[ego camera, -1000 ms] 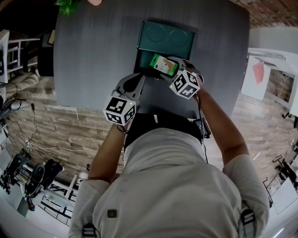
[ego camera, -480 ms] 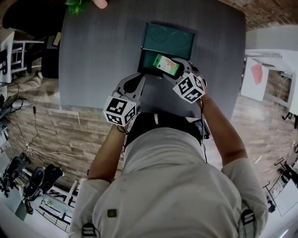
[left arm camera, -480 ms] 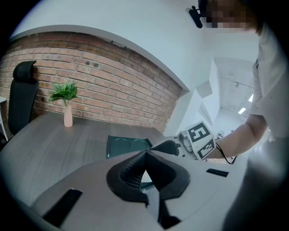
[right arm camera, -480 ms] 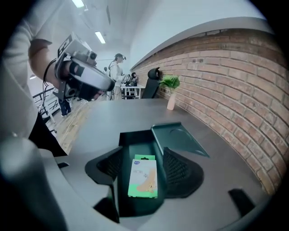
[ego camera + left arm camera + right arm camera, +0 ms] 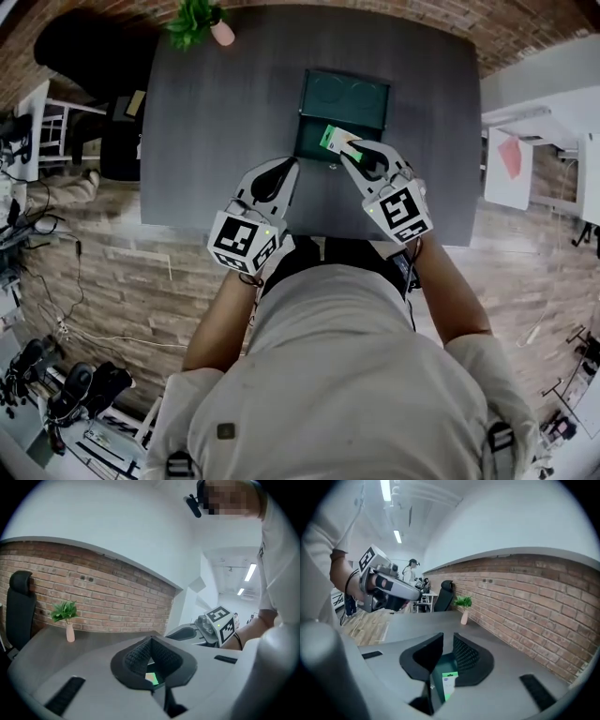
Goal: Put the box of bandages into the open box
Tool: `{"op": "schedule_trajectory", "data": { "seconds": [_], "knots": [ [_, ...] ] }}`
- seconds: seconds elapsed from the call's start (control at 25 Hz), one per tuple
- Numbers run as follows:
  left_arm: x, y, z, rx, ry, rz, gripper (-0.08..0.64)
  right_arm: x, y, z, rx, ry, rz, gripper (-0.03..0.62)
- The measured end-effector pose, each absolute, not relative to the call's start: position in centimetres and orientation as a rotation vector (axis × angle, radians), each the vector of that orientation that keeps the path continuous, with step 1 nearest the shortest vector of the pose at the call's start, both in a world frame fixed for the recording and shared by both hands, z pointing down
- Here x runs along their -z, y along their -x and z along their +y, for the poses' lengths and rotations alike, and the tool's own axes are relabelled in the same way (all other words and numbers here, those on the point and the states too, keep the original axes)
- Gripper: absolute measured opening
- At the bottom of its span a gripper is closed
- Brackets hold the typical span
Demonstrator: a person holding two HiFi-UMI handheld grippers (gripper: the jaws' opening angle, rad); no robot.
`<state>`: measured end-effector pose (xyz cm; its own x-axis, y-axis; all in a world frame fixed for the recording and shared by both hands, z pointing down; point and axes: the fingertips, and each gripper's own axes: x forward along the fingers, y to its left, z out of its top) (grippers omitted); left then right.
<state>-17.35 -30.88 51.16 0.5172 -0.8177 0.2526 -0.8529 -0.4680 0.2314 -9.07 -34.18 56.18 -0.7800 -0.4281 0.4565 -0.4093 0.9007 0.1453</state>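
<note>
Head view: my right claw (image 5: 352, 155) has just been closing and now pinches the box of bandages (image 5: 334, 138) by one end. It seems to hang above the near part of the open box (image 5: 343, 96) on the surface (image 5: 216, 122). On so thin a hold it could swing, or drop outside.

Left gripper view: my left claw (image 5: 151, 656) is closed on nothing, so it can't catch a slip.

Right gripper view: the carton sits edge-on, low between the pads (image 5: 465, 654). A tilt could let it slide out.

green bandage box (image 5: 332, 139), dk-green open box (image 5: 344, 94), gray table (image 5: 216, 122).
</note>
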Motion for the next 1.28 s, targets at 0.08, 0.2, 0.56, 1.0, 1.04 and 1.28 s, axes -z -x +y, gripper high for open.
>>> {"op": "schedule_trajectory", "data": {
  "seconds": [0.08,0.2,0.56,1.0,1.04,1.28],
  "knots": [
    [-49.1,17.5,-30.2,-0.124,-2.478,-1.388,0.015,-53.7,9.3,-33.1,0.055,-0.655,-2.606,0.066],
    [-46.3,17.5,-28.7,-0.097,-2.540,-1.375,0.015,-50.2,9.5,-31.2,0.017,-0.741,-2.661,0.046],
    [-41.8,17.8,-23.8,-0.025,-2.645,-1.327,0.015,-43.7,9.3,-25.8,0.045,-0.879,-2.762,0.025],
    [-40.2,14.8,-20.6,0.002,-2.712,-1.237,0.015,-41.6,6.1,-21.3,0.028,-0.964,-2.776,0.021],
    [-40.1,14.5,-20.4,0.003,-2.713,-1.243,0.015,-41.5,5.5,-21.2,0.024,-0.968,-2.779,0.021],
    [-38.8,10.8,-19.0,0.012,-2.722,-1.302,0.015,-40.7,0.7,-19.9,0.026,-0.960,-2.813,0.021]
  ]
}}
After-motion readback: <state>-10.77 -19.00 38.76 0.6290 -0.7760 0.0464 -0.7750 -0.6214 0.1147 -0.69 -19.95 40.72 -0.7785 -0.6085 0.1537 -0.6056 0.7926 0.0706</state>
